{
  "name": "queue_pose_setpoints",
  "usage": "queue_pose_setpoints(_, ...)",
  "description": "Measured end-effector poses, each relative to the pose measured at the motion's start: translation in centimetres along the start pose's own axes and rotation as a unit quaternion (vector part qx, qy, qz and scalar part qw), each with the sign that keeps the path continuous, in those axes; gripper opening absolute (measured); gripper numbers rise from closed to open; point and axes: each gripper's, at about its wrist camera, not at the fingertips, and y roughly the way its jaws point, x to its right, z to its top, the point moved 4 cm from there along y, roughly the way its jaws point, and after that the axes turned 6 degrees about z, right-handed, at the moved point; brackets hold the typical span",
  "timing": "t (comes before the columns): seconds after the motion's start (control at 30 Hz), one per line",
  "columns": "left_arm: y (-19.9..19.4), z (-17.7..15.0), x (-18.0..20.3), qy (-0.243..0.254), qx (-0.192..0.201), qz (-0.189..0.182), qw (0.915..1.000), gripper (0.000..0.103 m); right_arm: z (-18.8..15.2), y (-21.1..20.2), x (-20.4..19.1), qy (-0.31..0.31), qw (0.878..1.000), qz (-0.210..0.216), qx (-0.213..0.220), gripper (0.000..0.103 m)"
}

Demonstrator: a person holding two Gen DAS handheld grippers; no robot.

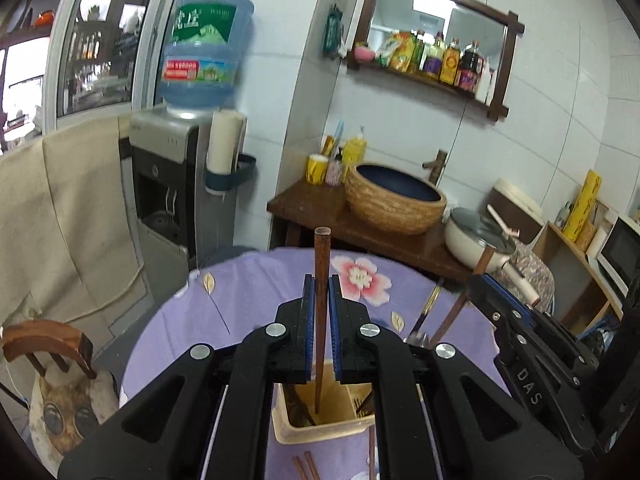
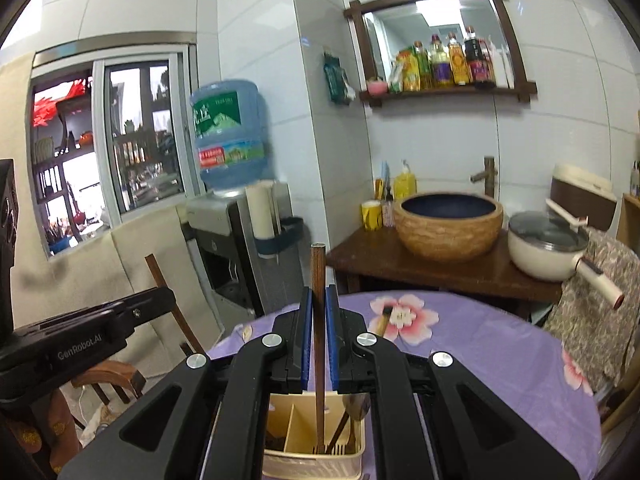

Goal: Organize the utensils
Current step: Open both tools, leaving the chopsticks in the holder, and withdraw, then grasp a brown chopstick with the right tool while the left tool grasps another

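Left gripper [image 1: 319, 300]: clamped on a dark brown wooden chopstick [image 1: 321, 280], slim, tapering, upright.
Right gripper [image 2: 318, 312]: pinching a second chopstick [image 2: 318, 280], equally upright.
Holder [image 1: 320, 432]: cream plastic, divided, near the table's [image 1: 248, 280] front edge, below both tips.
Cloth: lilac, floral.

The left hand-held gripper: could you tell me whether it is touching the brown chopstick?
Touching. The left wrist view shows the left hand-held gripper shut on the brown chopstick, its blue pads pressed against both sides of the stick.
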Motion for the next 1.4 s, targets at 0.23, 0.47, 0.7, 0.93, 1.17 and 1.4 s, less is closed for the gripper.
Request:
queue_pose_setpoints(0.23, 3.5, -4.7, -0.3, 0.003, -0.043, 0.007, 0.9991, 0.007, -2.5, 1.6, 1.4, 0.018, 0.999, -0.012, -0.024, 0.007)
queue_pose_setpoints(0.47, 3.8, -6.0, -0.1, 0.01, -0.046, 0.002, 0.9989, 0.007, -2.9, 1.3, 1.5, 0.018, 1.0, -0.007, -0.021, 0.01)
queue_pose_setpoints(0.7, 0.0, -7.1, -0.2, 0.025, -0.011, -0.003, 0.9996, 0.066, -3.9, -2.3, 1.5, 0.004, 1.0, -0.008, 0.007, 0.034)
queue_pose_setpoints(0.93, -2.3, -12.5, -2.9, 0.011, -0.027, 0.012, 0.9995, 0.073, -9.1, -5.1, 2.6, 0.015, 0.999, -0.014, -0.039, 0.045)
queue_pose_setpoints(1.17, 0.4, -21.1, -5.4, -0.003, -0.116, 0.058, 0.9915, 0.073, -18.0, -3.6, 4.0, 0.037, 0.986, -0.046, -0.156, 0.046)
queue_pose_setpoints(1.4, 2.1, -26.2, -6.8, -0.017, -0.175, 0.081, 0.9811, 0.073, -22.5, -1.3, 3.6, 0.061, 0.974, -0.055, -0.211, 0.046)
